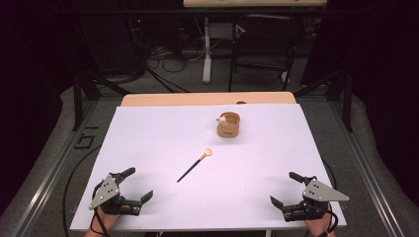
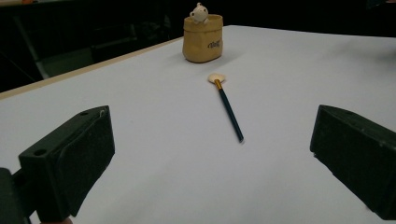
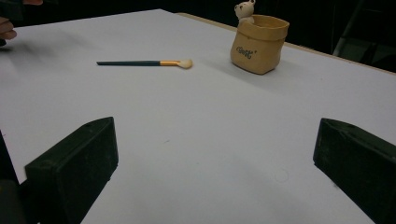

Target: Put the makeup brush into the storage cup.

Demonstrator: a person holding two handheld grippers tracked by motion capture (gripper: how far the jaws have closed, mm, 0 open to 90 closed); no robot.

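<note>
I have the left claw (image 1: 132, 186) spread wide and empty, low at the near left of the white worktop (image 1: 163, 128); the right claw (image 1: 286, 189) matches it at the near right. The brush (image 1: 194, 166) lies flat between them, farther out, tip toward the tan pot (image 1: 229, 125). Beyond, a dark room with a chair (image 1: 264, 44).

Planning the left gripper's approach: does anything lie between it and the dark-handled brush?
Nothing visible does. Bare white table lies between the open left gripper and the dark-handled, pale-tipped brush; the tan pouch-shaped holder stands beyond it.
</note>
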